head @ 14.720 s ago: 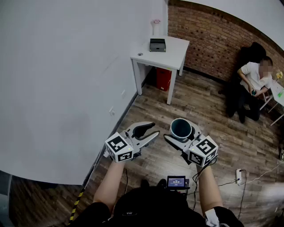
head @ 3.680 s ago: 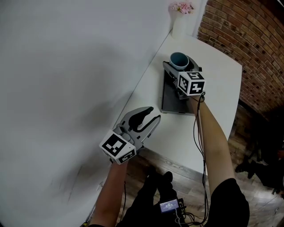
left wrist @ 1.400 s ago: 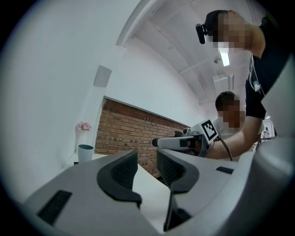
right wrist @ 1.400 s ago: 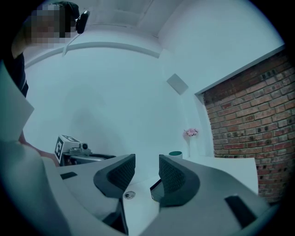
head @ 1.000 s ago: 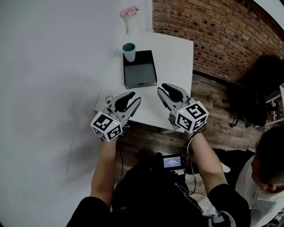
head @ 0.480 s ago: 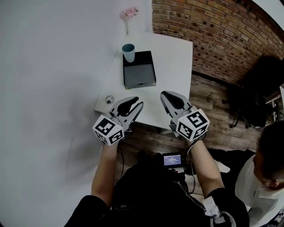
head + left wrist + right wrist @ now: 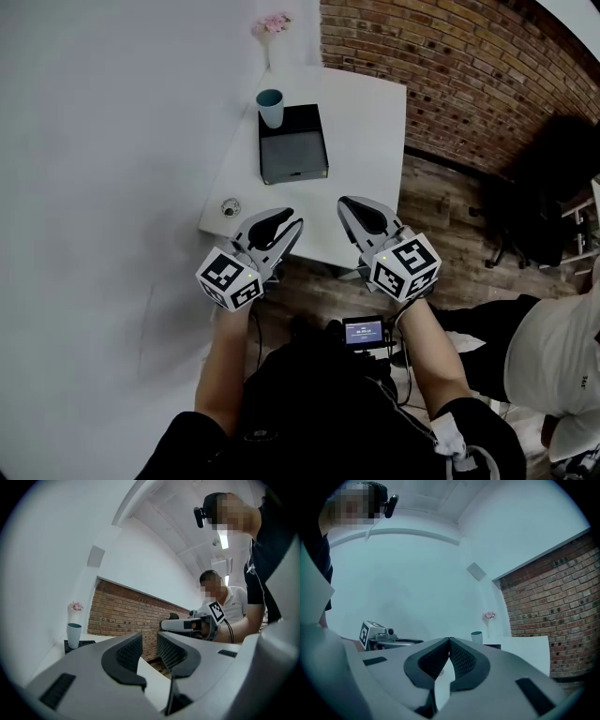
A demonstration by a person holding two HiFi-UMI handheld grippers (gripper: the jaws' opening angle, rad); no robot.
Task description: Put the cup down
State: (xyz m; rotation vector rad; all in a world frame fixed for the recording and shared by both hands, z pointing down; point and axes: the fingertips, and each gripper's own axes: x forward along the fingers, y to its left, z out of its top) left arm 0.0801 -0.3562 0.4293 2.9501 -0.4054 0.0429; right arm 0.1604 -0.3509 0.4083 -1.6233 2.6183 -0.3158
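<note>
The cup (image 7: 271, 108) stands upright on the white table (image 7: 366, 141), at the far left corner of the black tray (image 7: 292, 145). From here you cannot tell whether its base sits on the tray's edge or just beside it. It is pale blue with a darker inside, and nothing holds it. A white vase (image 7: 272, 42) with pink flowers stands behind it, against the white wall (image 7: 112, 141).

Both your grippers hang level at the near end of the table, well apart from the cup, and point toward it. Your left gripper (image 7: 284, 225) is released: its dark ribbed pads stand apart with a clear gap, and only the tabletop shows between them. Your right gripper (image 7: 354, 211) is clenched on nothing: its jaws have just closed, the tips meet, and no object sits between the pads. The two grippers are side by side with a strip of table edge between them, each with its marker cube toward you.

A small round thing (image 7: 230, 207) lies on the table's near left corner, just beyond your left gripper. A brick wall (image 7: 469, 66) runs along the far right, above a wooden floor (image 7: 450, 216). A small lit screen (image 7: 365, 331) hangs at your waist, and a person (image 7: 553, 347) in a white shirt stands at your right.
</note>
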